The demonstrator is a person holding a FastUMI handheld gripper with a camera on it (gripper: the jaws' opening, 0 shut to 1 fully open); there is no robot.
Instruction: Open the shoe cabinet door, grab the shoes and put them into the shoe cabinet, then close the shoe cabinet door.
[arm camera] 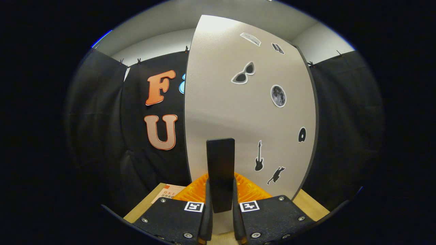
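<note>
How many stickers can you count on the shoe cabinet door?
7 on the shoe cabinet door: two near its top, sunglasses below them, a moon at mid-height, a disc by the right edge, a guitar and a cat low down, right of the handle the gripper clamps.

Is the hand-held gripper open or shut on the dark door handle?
Shut on it: the hand-held gripper has both fingers pressing the sides of the upright dark handle on the grey cabinet door.
</note>
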